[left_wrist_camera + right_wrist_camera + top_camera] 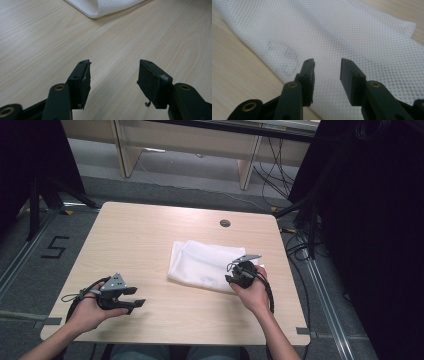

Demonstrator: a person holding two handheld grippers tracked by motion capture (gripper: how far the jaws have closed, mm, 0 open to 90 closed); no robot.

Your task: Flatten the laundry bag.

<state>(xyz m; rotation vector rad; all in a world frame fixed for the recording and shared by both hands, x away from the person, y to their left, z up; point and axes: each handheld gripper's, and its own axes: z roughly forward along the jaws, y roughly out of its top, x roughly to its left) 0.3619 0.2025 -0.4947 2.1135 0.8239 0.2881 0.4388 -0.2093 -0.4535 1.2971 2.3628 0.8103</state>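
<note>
A folded white mesh cloth (202, 263) lies on the wooden table (140, 240), right of centre. My right gripper (235, 279) hovers over the cloth's near right edge, held in a hand. In the right gripper view the jaws stand apart over the cloth (332, 32), the gripper (327, 62) open with nothing between them. My left gripper (136, 297) rests low at the table's near left, open, its jaws pointing right. In the left gripper view it (113, 64) is open over bare wood, and a corner of the cloth (100, 6) lies farther ahead.
A round cable hole (225, 223) sits near the table's far edge. Black curtains and stands (360, 220) flank the table on both sides. Cables (300, 245) run on the floor at right. A wooden desk frame (190, 145) stands beyond.
</note>
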